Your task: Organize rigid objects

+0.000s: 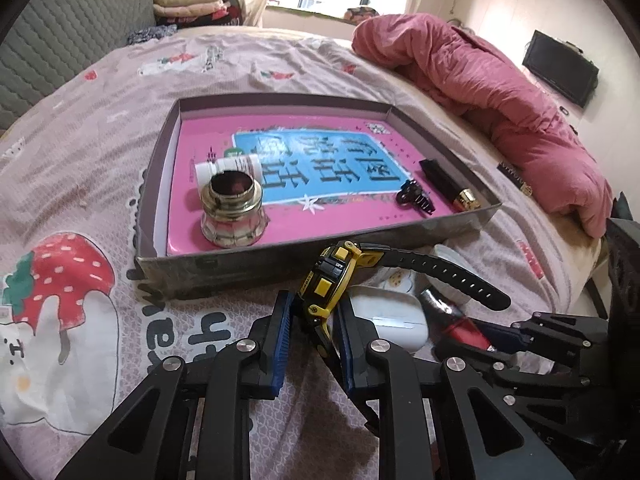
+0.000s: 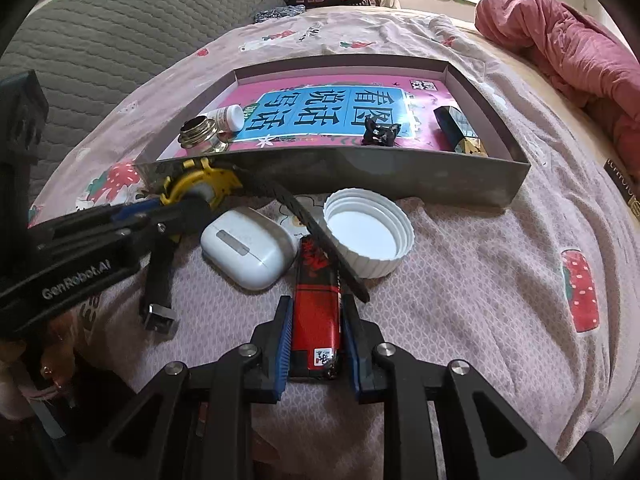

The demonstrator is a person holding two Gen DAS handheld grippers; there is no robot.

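My left gripper point(image 1: 316, 305) is shut on the case of a yellow and black wristwatch point(image 1: 334, 272), just in front of the near wall of the shallow grey box point(image 1: 248, 274). Its black strap point(image 2: 320, 236) trails over the red and black lighter point(image 2: 314, 280). My right gripper point(image 2: 316, 303) is shut on that lighter, which lies on the bedsheet. In the right wrist view the left gripper point(image 2: 176, 206) comes in from the left with the watch point(image 2: 200, 184).
The box point(image 2: 400, 176) holds a pink book point(image 1: 280, 152), a metal jar point(image 1: 232, 212), a white pill bottle point(image 1: 228, 166), a black hair clip point(image 1: 414, 196) and a black and gold lipstick point(image 1: 448, 186). A white earbud case point(image 2: 248, 252) and white lid point(image 2: 368, 236) lie near the lighter. A pink duvet point(image 1: 480, 92) is at the right.
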